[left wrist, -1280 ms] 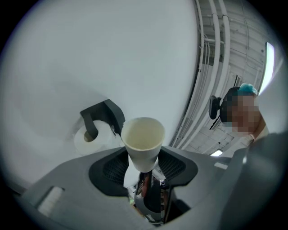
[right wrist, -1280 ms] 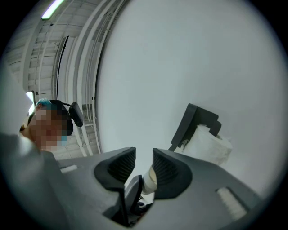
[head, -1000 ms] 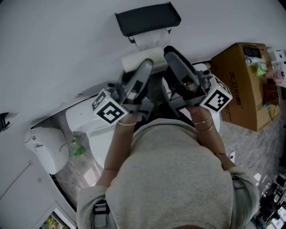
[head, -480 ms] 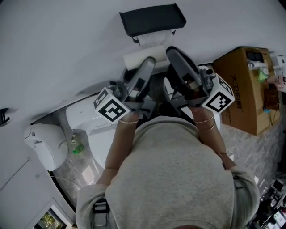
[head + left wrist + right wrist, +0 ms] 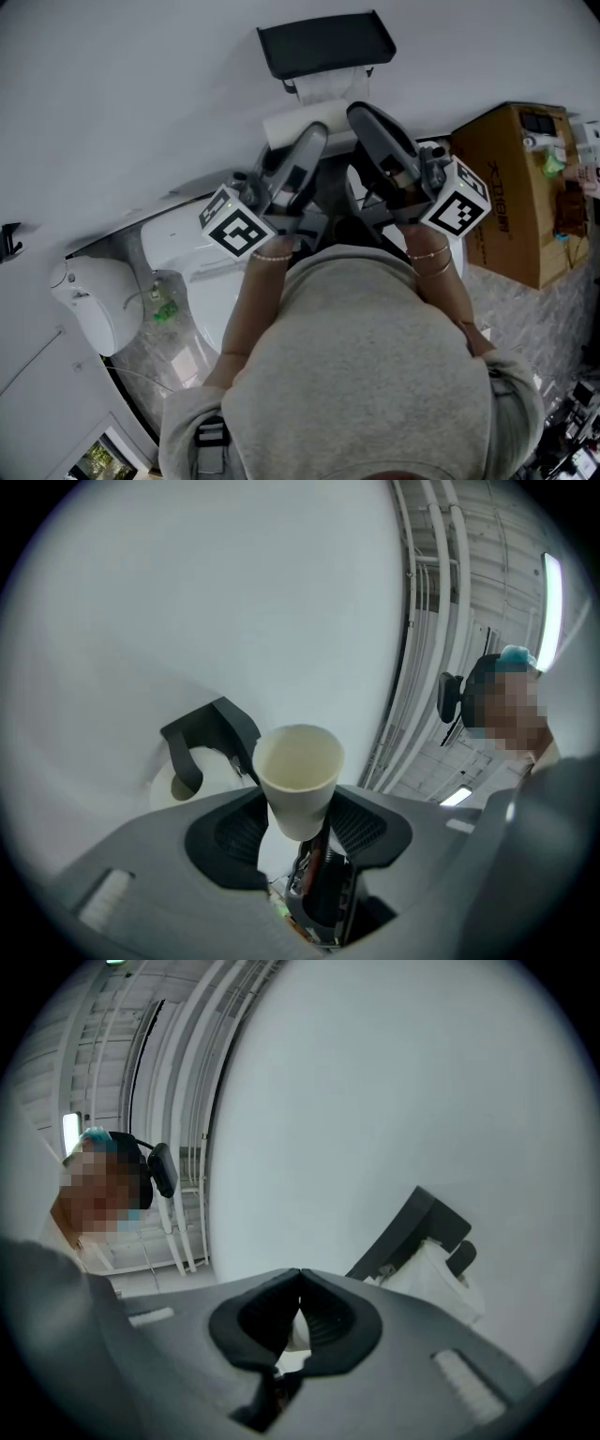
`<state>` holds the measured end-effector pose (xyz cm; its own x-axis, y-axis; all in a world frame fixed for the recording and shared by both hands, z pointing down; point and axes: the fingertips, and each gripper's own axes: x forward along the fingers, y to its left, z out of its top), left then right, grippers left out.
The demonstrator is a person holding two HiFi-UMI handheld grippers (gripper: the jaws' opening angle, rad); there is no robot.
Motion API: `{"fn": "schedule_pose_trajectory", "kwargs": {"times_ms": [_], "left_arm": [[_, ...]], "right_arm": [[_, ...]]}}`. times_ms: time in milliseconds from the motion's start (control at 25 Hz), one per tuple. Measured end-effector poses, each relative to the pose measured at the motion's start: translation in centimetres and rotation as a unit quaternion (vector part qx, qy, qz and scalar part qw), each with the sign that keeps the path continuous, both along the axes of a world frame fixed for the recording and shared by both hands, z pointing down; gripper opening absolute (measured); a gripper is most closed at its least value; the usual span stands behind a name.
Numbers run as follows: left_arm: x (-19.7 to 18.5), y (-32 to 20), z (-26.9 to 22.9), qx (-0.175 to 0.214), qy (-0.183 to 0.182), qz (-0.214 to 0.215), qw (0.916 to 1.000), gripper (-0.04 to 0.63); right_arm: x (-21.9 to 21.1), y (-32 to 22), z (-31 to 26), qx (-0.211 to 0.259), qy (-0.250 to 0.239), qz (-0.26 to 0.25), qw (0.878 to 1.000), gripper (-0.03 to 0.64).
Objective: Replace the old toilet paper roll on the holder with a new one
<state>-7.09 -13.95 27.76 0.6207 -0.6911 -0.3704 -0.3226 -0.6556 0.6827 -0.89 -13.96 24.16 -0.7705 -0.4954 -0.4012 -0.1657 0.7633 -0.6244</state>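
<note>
A black holder (image 5: 325, 42) is fixed to the white wall, and white toilet paper (image 5: 328, 86) hangs under its cover. My left gripper (image 5: 314, 131) is raised just below it, shut on a cream empty tube (image 5: 292, 127). In the left gripper view the tube (image 5: 298, 771) stands out from between the jaws of the left gripper (image 5: 298, 808) with its open end showing, and the holder (image 5: 211, 731) and roll (image 5: 173, 785) are behind it to the left. My right gripper (image 5: 361, 112) is beside it, shut and empty. In the right gripper view the right gripper (image 5: 299, 1283) has its pads together, with the holder (image 5: 412, 1227) to the right.
A white toilet (image 5: 187, 253) stands below the grippers. A brown cardboard box (image 5: 511, 187) is at the right against the wall, and a white bin (image 5: 94, 314) is on the floor at the left. The person's hands and grey top fill the lower middle.
Both grippers stay at about the same place under the holder. The head view has shifted a little, so the holder sits slightly further right.
</note>
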Motion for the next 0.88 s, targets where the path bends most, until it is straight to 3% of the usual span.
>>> {"fn": "schedule_pose_trajectory", "kwargs": {"times_ms": [880], "left_arm": [[-0.5, 0.2, 0.9, -0.016, 0.019, 0.000, 0.9997, 0.209]], "right_arm": [[0.0, 0.8, 1.6, 0.004, 0.018, -0.001, 1.000, 0.003]]}}
